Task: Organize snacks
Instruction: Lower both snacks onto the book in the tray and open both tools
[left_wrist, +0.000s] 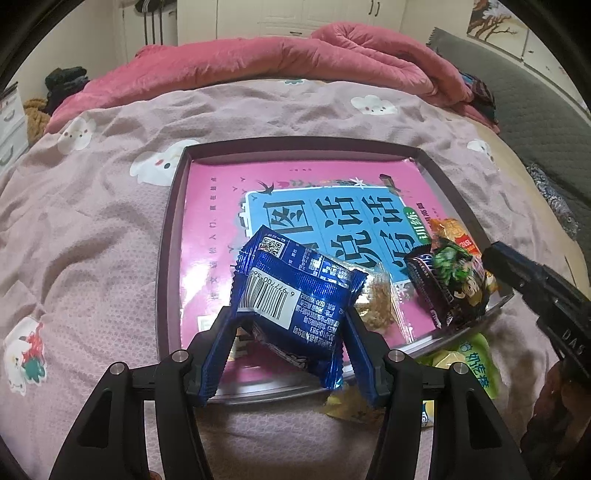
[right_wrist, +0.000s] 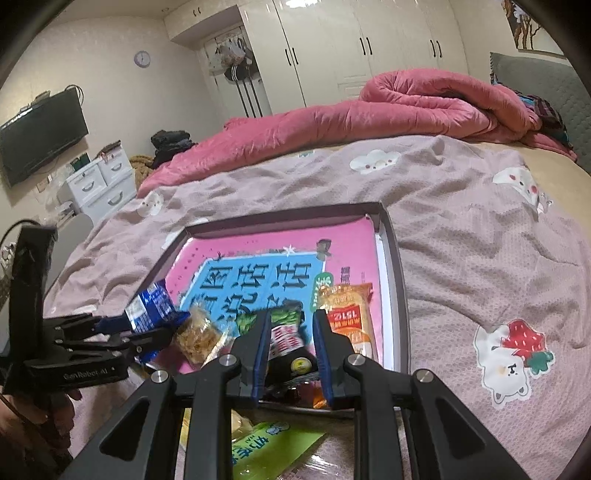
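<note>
The bed (left_wrist: 92, 229) wears a mauve sheet (right_wrist: 461, 236) printed with white animals and clouds; a crumpled pink quilt (left_wrist: 280, 62) lies along its far side; a dark-rimmed tray (left_wrist: 168, 236) sits directly on the sheet near the middle; just beside the tray's near edge a green packet (right_wrist: 273, 443) and a yellowish packet (left_wrist: 349, 406) lie on the sheet; dark clothes (right_wrist: 550, 118) are heaped beyond the quilt.

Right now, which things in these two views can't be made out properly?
- Green packet, right wrist view: the right gripper covers most of it.
- Yellow snack, left wrist view: blue packet and left gripper hide it.
- Dark packet: print blurred, brand unreadable.
</note>
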